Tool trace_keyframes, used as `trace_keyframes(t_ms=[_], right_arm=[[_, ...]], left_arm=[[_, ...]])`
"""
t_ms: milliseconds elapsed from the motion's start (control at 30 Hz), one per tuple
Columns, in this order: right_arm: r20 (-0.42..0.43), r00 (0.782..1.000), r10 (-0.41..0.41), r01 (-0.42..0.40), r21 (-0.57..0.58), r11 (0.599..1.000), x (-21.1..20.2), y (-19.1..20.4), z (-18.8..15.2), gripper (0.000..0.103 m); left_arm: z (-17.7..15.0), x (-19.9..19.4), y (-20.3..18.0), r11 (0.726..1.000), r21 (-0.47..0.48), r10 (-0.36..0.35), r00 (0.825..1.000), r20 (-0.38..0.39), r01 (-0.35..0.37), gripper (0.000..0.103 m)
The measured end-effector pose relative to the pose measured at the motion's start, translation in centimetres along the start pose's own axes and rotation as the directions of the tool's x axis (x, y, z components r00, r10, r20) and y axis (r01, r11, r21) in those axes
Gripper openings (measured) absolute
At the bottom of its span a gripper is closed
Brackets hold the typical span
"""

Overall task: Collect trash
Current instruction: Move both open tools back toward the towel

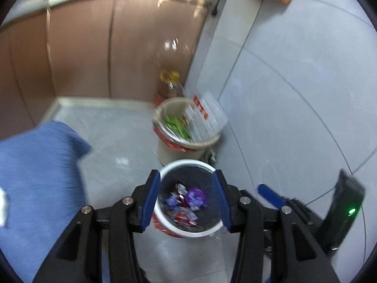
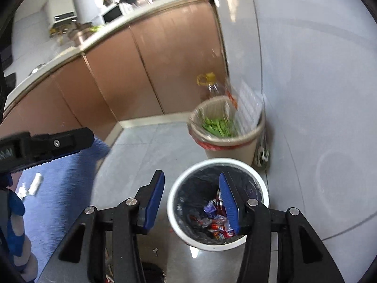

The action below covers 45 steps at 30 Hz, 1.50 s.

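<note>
Blue mat far left on floor. Left gripper spread wide, empty, above white bin holding wrappers. Beige bin with greens just behind. Right gripper also agape, empty, over same bin; wall at right.

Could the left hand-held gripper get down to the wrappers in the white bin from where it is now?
Probably yes. The left hand-held gripper is open above the white bin, which has no lid, and nothing sits between it and the wrappers.
</note>
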State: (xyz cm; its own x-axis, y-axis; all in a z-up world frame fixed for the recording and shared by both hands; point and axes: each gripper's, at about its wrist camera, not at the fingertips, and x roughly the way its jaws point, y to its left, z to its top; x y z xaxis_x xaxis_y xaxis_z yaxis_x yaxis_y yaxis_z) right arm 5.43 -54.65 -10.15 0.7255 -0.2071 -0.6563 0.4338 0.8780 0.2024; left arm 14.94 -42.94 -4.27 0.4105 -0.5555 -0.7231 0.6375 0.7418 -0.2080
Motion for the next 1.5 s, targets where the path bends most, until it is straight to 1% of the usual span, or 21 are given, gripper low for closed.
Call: trace_keyframes(t_ms=[67,133,233,333,467,600,633,667,700,733,767,867,900,933,1000,1067,1133,1233,1267,1500], right_arm=[[0.033,0.999,0.006,-0.005,-0.021,1.000,-2.2,1.6,0.2,0.050],[0.067,0.998,0.019,-0.016,-0.043,0.999,-4.7,3.5,0.3,0.052],[0.118,0.992,0.045,-0.034,-0.096,0.995,-8.6,6.8,0.1,0.054],[0.154,0.985,0.082,-0.060,-0.143,0.988,-11.9,9.7,-0.5,0.057],[0.185,0.974,0.128,-0.092,-0.195,0.977,-15.8,13.4,-1.5,0.059],[0.203,0.965,0.167,-0.114,-0.251,0.961,-18.8,16.1,-2.6,0.064],[0.209,0.962,0.176,-0.117,-0.266,0.957,-19.7,16.9,-3.0,0.065],[0.212,0.961,0.180,-0.119,-0.275,0.954,-20.1,17.4,-3.3,0.067],[0.217,0.958,0.186,-0.120,-0.286,0.951,-20.7,18.2,-3.7,0.072],[0.222,0.956,0.191,-0.120,-0.298,0.947,-21.4,18.8,-4.0,0.078],[0.226,0.954,0.196,-0.121,-0.308,0.944,-21.9,19.5,-4.4,0.080],[0.238,0.948,0.210,-0.126,-0.327,0.937,-23.0,20.8,-5.1,0.089],[0.244,0.946,0.213,-0.125,-0.333,0.935,-23.5,21.3,-5.4,0.094],[0.250,0.945,0.211,-0.120,-0.336,0.934,-23.9,21.6,-5.6,0.098],[0.260,0.945,0.198,-0.104,-0.336,0.936,-24.2,22.2,-5.7,0.102],[0.269,0.942,0.202,-0.105,-0.335,0.936,-24.8,22.4,-6.0,0.103],[0.273,0.941,0.199,-0.102,-0.334,0.937,-25.2,22.9,-6.3,0.103],[0.286,0.939,0.190,-0.086,-0.339,0.937,-25.9,23.5,-6.7,0.103],[0.294,0.937,0.188,-0.080,-0.342,0.936,-26.2,23.7,-6.8,0.103],[0.347,0.913,0.214,-0.082,-0.359,0.930,-28.9,25.0,-7.4,0.103]], left_arm=[[-0.6,-3.1,0.4,0.999,0.009,0.044,0.997,0.060,-0.045,0.044],[-1.2,-6.0,1.0,0.996,0.008,0.083,0.989,0.118,-0.085,0.044],[-2.3,-10.6,2.4,0.989,0.001,0.144,0.971,0.190,-0.147,0.044],[-3.9,-15.3,3.8,0.976,-0.009,0.212,0.944,0.254,-0.217,0.044],[-6.4,-20.9,6.0,0.954,-0.040,0.297,0.908,0.296,-0.299,0.044],[-8.8,-25.1,7.8,0.935,-0.075,0.351,0.887,0.300,-0.345,0.045],[-9.4,-25.9,8.2,0.931,-0.084,0.363,0.881,0.304,-0.355,0.049],[-10.2,-27.0,8.5,0.925,-0.096,0.378,0.871,0.313,-0.367,0.053],[-11.2,-28.1,8.7,0.919,-0.107,0.392,0.861,0.323,-0.379,0.055],[-11.8,-28.8,8.9,0.914,-0.116,0.405,0.853,0.330,-0.389,0.060],[-12.6,-29.7,9.0,0.908,-0.128,0.418,0.843,0.339,-0.398,0.064],[-14.0,-31.7,9.4,0.897,-0.150,0.441,0.822,0.359,-0.416,0.068],[-14.6,-32.4,9.4,0.892,-0.156,0.452,0.813,0.368,-0.425,0.069],[-15.0,-32.9,9.5,0.887,-0.160,0.461,0.805,0.375,-0.433,0.072],[-16.0,-34.1,9.4,0.879,-0.170,0.476,0.788,0.391,-0.446,0.074],[-16.7,-35.0,9.4,0.873,-0.179,0.486,0.776,0.402,-0.454,0.075],[-17.2,-35.7,9.6,0.869,-0.184,0.493,0.768,0.408,-0.460,0.075],[-18.0,-36.9,9.9,0.857,-0.191,0.511,0.746,0.427,-0.478,0.075],[-18.4,-37.4,10.0,0.852,-0.196,0.519,0.736,0.435,-0.485,0.075],[-20.3,-40.5,10.7,0.834,-0.235,0.547,0.686,0.480,-0.500,0.075]])
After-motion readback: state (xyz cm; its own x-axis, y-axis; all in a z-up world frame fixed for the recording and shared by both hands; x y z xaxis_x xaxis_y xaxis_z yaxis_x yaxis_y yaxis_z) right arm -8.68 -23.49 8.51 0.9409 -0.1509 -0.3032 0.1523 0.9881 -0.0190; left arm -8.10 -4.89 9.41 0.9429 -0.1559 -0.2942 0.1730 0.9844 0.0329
